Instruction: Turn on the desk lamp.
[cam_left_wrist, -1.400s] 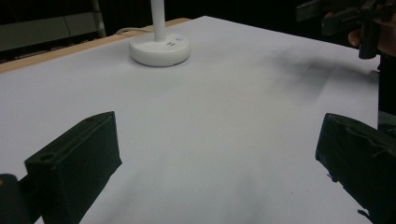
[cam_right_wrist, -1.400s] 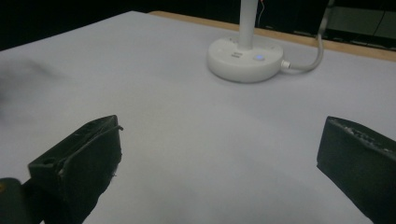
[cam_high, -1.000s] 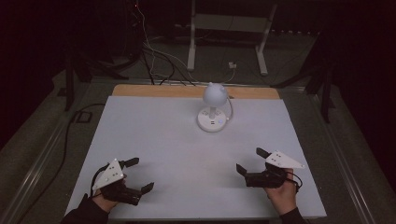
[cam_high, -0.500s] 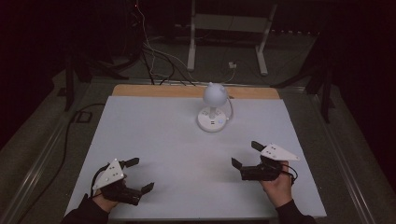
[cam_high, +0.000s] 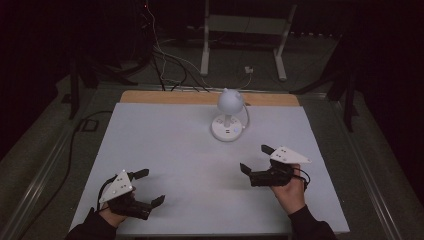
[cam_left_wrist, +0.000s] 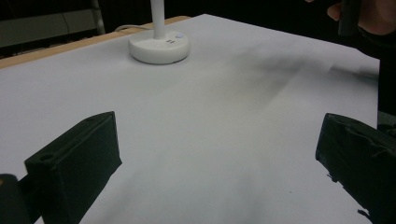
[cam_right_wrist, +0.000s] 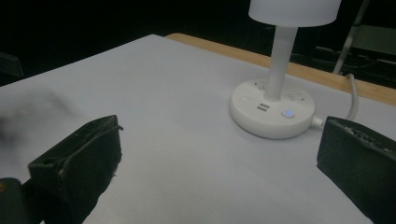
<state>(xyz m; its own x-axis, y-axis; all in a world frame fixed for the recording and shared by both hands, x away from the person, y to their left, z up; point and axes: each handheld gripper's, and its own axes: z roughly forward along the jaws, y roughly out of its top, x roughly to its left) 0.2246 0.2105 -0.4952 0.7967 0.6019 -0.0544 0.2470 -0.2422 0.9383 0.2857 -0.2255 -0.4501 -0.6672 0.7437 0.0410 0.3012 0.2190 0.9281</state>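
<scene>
— Looking from the left: the left gripper (cam_high: 141, 188) sits at the near left corner of the table (cam_high: 160, 135), jaws spread wide with nothing between them, just where it was a second ago.

— And the right gripper (cam_high: 257, 161)?

— That one has moved. It was near the table's right edge; now it has slid forward and inward, toward the lamp (cam_high: 229, 118). Its jaws are wide apart too, and empty.

— So what does that suggest?

— I'd judge the right hand has begun its reach for the lamp, while the left waits.

— Where does the lamp lie relative to the fingers?

— It stands upright at the far middle of the table, its cord running off the back. In the right gripper view the lamp's round base (cam_right_wrist: 272, 113) lies ahead between the two jaws, nearer the right one, not touching either. From the left gripper it is well apart, far ahead and to the left.
</scene>
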